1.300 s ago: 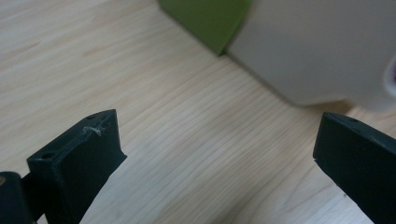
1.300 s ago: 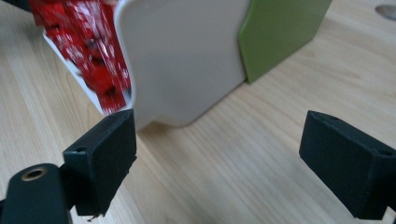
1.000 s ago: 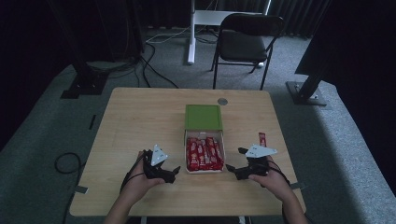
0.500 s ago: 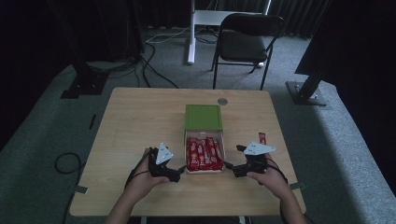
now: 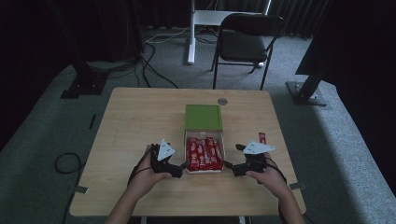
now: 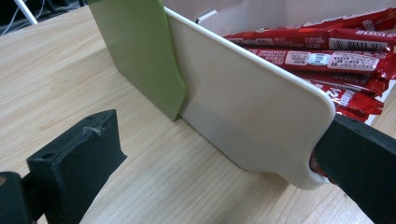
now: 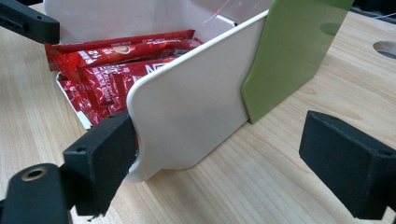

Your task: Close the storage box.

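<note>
The left gripper [image 5: 183, 166] has its jaws spread wide, one over the near corner of the white rectangular plastic box [image 6: 243, 100] and one on bare wood outside, clamping nothing. The right gripper [image 5: 228, 164] stands the same way at the opposite near corner, open and straddling the box wall. The box lies at the centre of the light wooden table [image 5: 130, 121], toward six o'clock, packed with red foil snack packets [image 5: 203, 152]. Its green flat lid [image 5: 203, 116] adjoins it at twelve o'clock. A single red packet [image 5: 262, 137] lies at three o'clock.
</note>
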Motion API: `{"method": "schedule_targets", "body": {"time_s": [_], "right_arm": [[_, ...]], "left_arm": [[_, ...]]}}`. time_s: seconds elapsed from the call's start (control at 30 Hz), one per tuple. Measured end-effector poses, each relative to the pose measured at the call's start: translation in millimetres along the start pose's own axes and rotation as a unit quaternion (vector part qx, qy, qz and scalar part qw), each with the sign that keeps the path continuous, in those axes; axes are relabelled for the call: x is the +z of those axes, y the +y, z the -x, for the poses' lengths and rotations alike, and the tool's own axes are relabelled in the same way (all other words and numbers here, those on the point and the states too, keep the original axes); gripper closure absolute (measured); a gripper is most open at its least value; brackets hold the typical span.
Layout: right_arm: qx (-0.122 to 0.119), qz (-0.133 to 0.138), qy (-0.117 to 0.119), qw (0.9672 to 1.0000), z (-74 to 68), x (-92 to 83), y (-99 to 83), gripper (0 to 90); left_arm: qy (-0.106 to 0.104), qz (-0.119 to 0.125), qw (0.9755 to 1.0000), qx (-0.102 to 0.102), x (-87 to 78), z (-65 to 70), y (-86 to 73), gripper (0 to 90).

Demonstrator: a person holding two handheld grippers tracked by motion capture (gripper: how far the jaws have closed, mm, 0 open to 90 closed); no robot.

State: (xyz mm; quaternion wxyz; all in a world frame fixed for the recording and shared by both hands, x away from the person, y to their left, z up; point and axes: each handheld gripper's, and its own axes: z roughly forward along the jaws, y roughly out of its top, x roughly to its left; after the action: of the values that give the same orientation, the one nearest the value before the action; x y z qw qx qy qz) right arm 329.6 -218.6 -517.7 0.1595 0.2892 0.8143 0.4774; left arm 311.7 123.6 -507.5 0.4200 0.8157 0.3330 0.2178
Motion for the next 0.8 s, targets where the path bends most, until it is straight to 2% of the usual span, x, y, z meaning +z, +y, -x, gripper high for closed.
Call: {"method": "schedule_targets", "body": {"time_s": [0.1,0.6,0.8], "right_arm": [[-0.007,-0.004,-0.003,1.0000,-0.8,1.7,0.2,10.9],[-0.002,-0.005,-0.012,0.9999,2.7,7.6,4.8,10.9],[-0.007,-0.007,-0.015,0.9998,5.1,10.3,8.4,10.9]], "left_arm": [[-0.001,0.002,1.0000,-0.001,1.1,-0.2,0.7,1.7],[0.008,0.002,0.9999,-0.007,5.7,-7.0,2.1,1.7],[0.011,0.002,0.9999,-0.009,7.8,-9.5,3.4,1.7]]}}
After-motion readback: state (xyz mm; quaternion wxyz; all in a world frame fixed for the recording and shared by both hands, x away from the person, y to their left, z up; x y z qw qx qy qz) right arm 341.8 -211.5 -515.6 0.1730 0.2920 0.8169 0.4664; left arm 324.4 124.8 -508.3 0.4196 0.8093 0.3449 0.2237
